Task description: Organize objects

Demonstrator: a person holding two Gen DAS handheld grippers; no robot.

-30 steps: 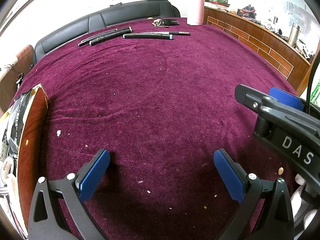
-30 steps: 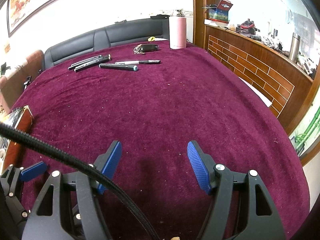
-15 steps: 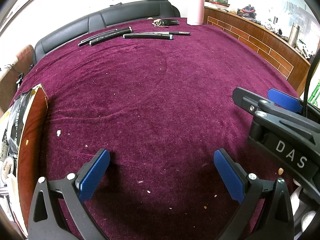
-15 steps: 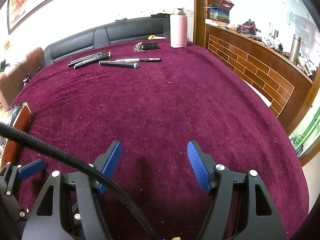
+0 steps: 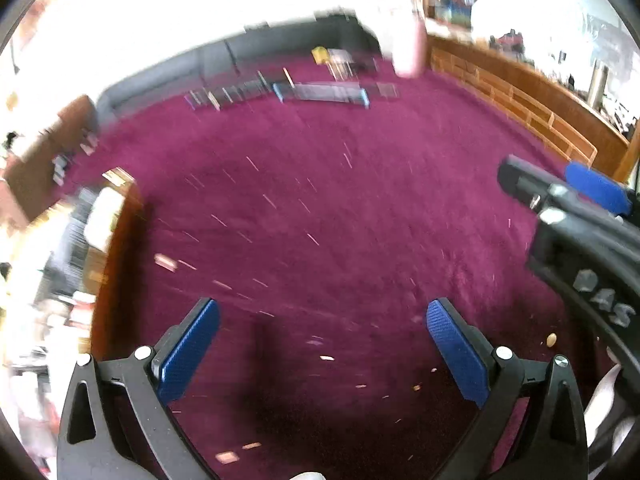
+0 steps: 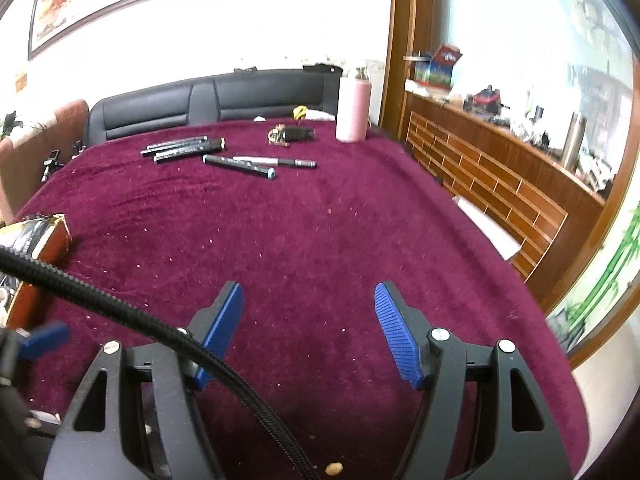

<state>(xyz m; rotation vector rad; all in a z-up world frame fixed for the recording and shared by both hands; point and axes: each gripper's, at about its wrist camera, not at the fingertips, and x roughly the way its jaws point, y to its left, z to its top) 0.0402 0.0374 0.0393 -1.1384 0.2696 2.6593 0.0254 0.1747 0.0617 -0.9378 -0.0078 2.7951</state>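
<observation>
Both blue-padded black grippers, left (image 5: 322,344) and right (image 6: 308,320), spread wide, empty, above maroon velvet tablecloth (image 6: 320,232); black marker pens (image 6: 188,148) far off.

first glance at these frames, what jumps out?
The deep maroon cloth fills both views, bare in the middle. At its far edge lie the only loose things: a cluster of dark markers, a key bundle and a pink bottle standing upright to their right. In the foreground the right gripper and left gripper are open and hold nothing; the left wrist view is motion-blurred.
</observation>
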